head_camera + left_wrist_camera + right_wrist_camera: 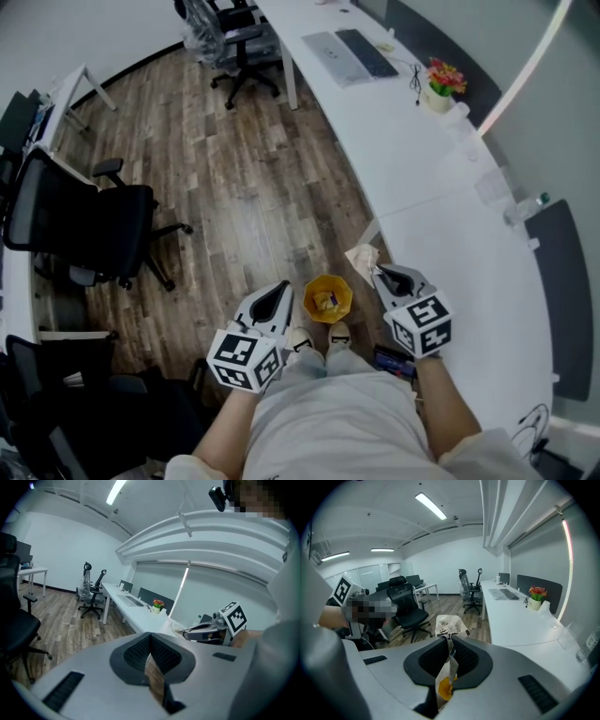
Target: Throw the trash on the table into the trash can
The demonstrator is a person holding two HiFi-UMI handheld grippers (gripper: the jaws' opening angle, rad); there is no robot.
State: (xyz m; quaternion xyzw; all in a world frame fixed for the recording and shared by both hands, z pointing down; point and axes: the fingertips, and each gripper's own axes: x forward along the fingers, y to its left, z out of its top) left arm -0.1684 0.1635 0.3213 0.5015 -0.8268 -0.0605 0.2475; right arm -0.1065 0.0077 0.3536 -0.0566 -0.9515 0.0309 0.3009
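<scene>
R gripper [386,278] pinches crumpled wrapper [362,258] beside trash can [327,298], not over it; letting go now prob drops it on floor [244,197]. L gripper [277,298] closed, empty.

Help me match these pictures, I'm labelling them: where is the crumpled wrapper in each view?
Head view: crumpled wrapper at the right claw's tip, right of the trash can.
Left gripper view: cannot be made out against the white desk.
Right gripper view: centre, pinched between the jaws.
Shared landmark: the flower pot on that desk.
</scene>
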